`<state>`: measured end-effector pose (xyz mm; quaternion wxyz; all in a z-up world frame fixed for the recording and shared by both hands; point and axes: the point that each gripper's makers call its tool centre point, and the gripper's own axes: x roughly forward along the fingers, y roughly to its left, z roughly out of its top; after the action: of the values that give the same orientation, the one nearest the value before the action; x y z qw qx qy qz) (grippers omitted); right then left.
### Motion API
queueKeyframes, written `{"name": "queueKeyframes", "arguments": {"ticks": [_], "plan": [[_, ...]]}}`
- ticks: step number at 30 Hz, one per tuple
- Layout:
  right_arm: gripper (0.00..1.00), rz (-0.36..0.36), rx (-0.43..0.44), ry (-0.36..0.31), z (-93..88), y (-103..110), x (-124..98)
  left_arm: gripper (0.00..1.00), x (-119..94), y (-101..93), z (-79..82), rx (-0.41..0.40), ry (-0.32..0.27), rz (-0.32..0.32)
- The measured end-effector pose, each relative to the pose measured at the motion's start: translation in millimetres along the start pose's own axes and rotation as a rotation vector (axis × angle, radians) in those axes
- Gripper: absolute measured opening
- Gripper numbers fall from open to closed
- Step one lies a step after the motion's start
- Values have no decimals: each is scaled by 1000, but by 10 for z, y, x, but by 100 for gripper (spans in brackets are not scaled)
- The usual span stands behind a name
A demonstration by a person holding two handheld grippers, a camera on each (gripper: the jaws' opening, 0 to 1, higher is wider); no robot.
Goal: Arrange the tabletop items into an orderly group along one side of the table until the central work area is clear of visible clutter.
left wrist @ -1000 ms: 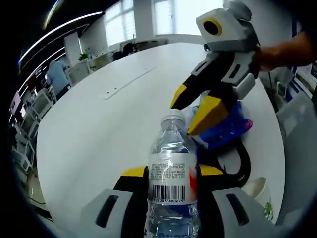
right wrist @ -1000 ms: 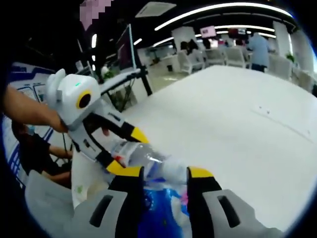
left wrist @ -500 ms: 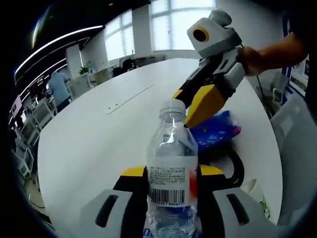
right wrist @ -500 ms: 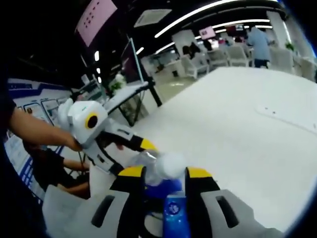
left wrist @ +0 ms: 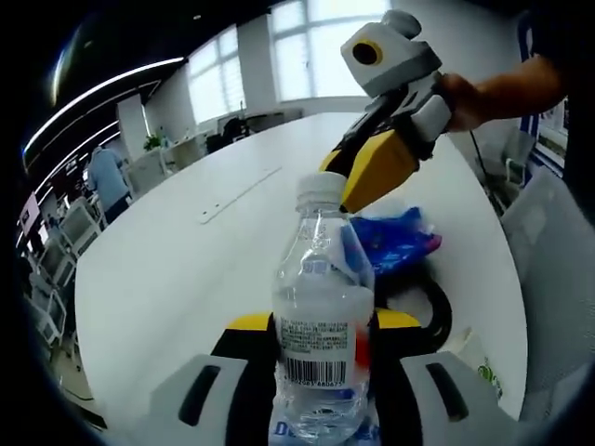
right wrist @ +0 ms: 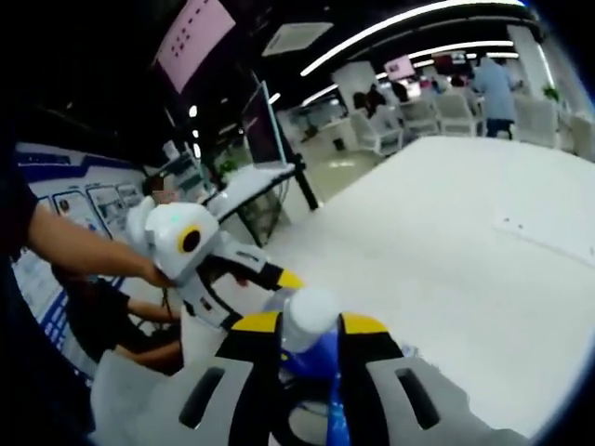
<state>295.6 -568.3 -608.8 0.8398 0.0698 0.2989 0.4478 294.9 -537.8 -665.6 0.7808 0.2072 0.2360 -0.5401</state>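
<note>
In the left gripper view, a smooth white oval table (left wrist: 177,269) fills the left side, and at lower centre the left gripper (left wrist: 314,327) has its yellow-tipped jaws clamped on a clear ribbed plastic water bottle (left wrist: 321,325), upright, with a white cap and a barcode label. Right of the bottle a crinkly blue plastic packet (left wrist: 395,237) lies on the table beside a black looped cable (left wrist: 437,311), with the right gripper (left wrist: 367,167) above them at upper right. In the right gripper view, the left gripper shows at centre left, the bottle's white cap (right wrist: 309,311) sits between the right gripper's yellow tips at lower centre; whether they squeeze anything I cannot tell.

White oval table (left wrist: 186,260), blue plastic bag (left wrist: 395,237) and black cable (left wrist: 437,311) lying on it
</note>
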Motion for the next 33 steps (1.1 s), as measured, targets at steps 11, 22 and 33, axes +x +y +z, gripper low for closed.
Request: {"name": "queueKeyframes", "arguments": {"ticks": [11,22,33], "plan": [[19,-15,-96,-11,178,111,-74,38,-10,-10,126,-16,-38,-2],[18,-14,-144,-15,246,226,-96,38,26,-42,211,-11,-72,-19],[18,-23,-206,-4,266,270,-66,38,59,-54,228,-15,-105,-60]]}}
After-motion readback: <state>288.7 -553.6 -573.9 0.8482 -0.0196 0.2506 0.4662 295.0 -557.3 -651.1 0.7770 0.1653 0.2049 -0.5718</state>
